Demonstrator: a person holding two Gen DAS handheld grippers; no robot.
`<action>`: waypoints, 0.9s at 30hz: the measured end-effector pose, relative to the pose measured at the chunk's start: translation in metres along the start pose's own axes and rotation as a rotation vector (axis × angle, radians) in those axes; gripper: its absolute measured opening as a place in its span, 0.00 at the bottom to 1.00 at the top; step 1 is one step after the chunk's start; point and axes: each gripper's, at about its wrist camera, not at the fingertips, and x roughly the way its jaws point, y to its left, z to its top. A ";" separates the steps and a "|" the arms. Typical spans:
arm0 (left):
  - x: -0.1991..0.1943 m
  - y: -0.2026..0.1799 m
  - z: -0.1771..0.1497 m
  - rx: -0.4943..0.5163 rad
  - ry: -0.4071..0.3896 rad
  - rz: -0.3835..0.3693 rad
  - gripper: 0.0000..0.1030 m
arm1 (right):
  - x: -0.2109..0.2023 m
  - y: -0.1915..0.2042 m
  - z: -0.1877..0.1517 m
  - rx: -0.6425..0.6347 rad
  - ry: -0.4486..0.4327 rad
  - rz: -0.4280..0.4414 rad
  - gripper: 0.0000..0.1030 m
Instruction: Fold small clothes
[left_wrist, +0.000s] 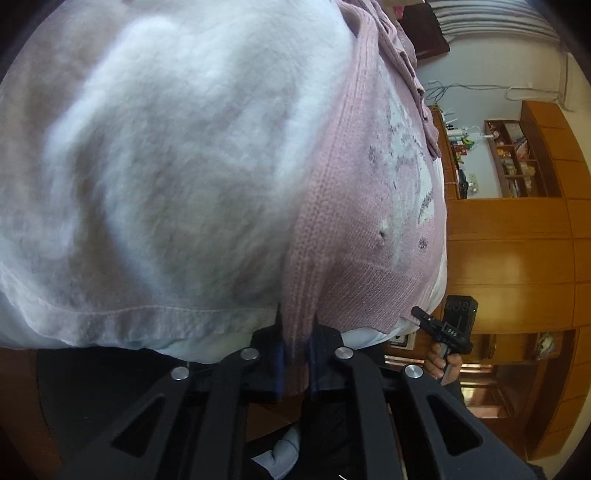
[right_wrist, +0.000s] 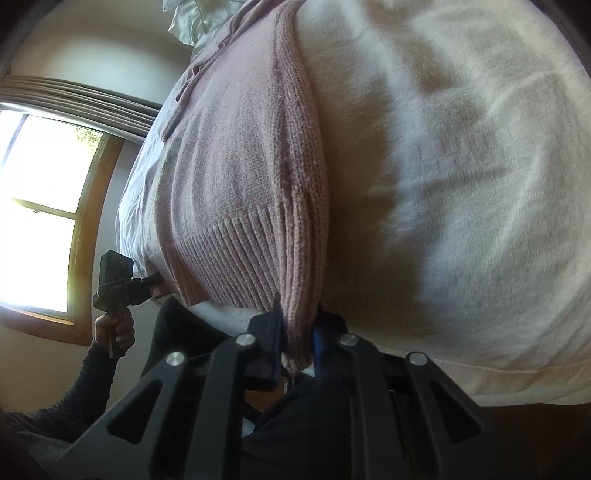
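Note:
A pink knitted sweater (left_wrist: 351, 221) lies flat on a white sheet, its ribbed hem toward me. In the left wrist view my left gripper (left_wrist: 297, 354) is shut on a bunched edge of that hem. The right wrist view shows the sweater (right_wrist: 229, 177) again, with my right gripper (right_wrist: 299, 332) shut on the other hem corner. Each camera sees the other tool at the far corner: the right gripper (left_wrist: 421, 314) and the left gripper (right_wrist: 155, 280), both clamped on the knit and held by a hand (right_wrist: 118, 325).
A pale fluffy cloth (left_wrist: 166, 147) with a stitched hem lies right beside the sweater and fills much of both views (right_wrist: 461, 166). Wooden cabinets (left_wrist: 517, 240) and a shelf (left_wrist: 517, 162) stand behind. A bright window (right_wrist: 40, 206) is on the other side.

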 end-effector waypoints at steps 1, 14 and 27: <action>-0.002 -0.001 -0.002 0.001 -0.005 -0.013 0.08 | -0.004 0.002 -0.001 0.003 -0.011 0.009 0.10; -0.055 -0.042 -0.014 -0.010 -0.171 -0.383 0.08 | -0.070 0.034 0.004 0.039 -0.177 0.206 0.08; -0.082 -0.051 0.046 -0.139 -0.362 -0.712 0.07 | -0.120 0.057 0.071 0.075 -0.320 0.299 0.08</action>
